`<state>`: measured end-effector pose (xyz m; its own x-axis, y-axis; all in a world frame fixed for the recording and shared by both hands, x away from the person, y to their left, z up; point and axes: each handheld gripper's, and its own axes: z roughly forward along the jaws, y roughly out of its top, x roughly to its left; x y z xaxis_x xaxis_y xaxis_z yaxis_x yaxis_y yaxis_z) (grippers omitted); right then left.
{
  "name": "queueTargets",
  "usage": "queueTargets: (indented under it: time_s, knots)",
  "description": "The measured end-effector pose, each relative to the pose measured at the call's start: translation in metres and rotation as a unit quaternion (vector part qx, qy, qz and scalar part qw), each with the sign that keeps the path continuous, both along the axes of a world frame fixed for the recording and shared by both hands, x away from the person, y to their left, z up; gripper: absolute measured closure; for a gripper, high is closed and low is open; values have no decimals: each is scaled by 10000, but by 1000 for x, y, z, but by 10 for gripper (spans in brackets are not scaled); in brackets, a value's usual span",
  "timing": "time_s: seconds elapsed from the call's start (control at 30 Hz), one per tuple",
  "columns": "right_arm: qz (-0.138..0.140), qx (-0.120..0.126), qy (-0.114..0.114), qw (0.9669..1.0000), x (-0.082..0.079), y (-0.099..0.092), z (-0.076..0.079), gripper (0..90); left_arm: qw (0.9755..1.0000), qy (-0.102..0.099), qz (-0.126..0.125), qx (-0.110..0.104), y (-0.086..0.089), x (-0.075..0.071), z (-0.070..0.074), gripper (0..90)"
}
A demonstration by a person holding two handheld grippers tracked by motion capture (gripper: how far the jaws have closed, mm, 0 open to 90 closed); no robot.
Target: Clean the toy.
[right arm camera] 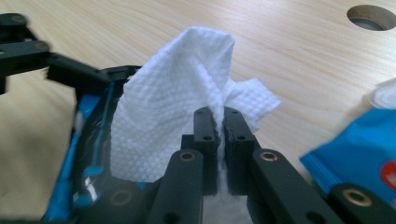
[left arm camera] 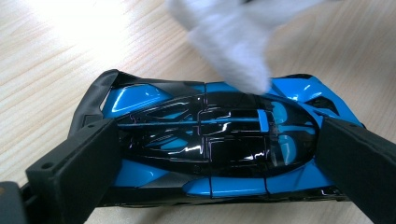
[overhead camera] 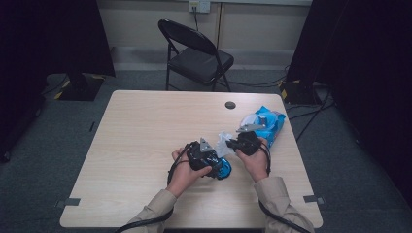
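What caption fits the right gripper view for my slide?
Right claw shut on a white wipe over the blue toy car held by the left claw.

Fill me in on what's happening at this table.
A person is cleaning a blue and black toy car with a white wet wipe. The left gripper clamps the car between its jaws, just above the wooden table. The right gripper is shut on the wipe, whose loose end hangs against the car's top. A blue pack of wipes lies on the table to the right.
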<state>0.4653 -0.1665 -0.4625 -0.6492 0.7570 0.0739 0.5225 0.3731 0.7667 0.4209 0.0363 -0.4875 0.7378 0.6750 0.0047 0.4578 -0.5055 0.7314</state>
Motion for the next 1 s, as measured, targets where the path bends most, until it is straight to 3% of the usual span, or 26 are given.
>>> queueTargets:
  time_s: [0.2,0.3,0.53,0.73,0.87,1.0]
  knots:
    - [59,-439,136,9989,22,18,-18,862,10000,-6,1,-20,0,0,0,0]
    - [111,-457,218,9987,30,27,-24,862,10000,11,29,-11,-1,0,0,0]
    - [383,-357,296,9982,39,46,-31,862,10000,-34,2,-82,0,-1,-1,0]
    - [626,-239,318,9972,40,60,-35,863,10000,8,33,-17,-1,-1,0,0]
    - [747,-75,382,9964,42,56,-37,864,10000,12,12,-10,-1,-1,0,0]
    - [915,-97,360,9951,42,53,-37,866,10000,-7,7,1,0,-1,0,0]
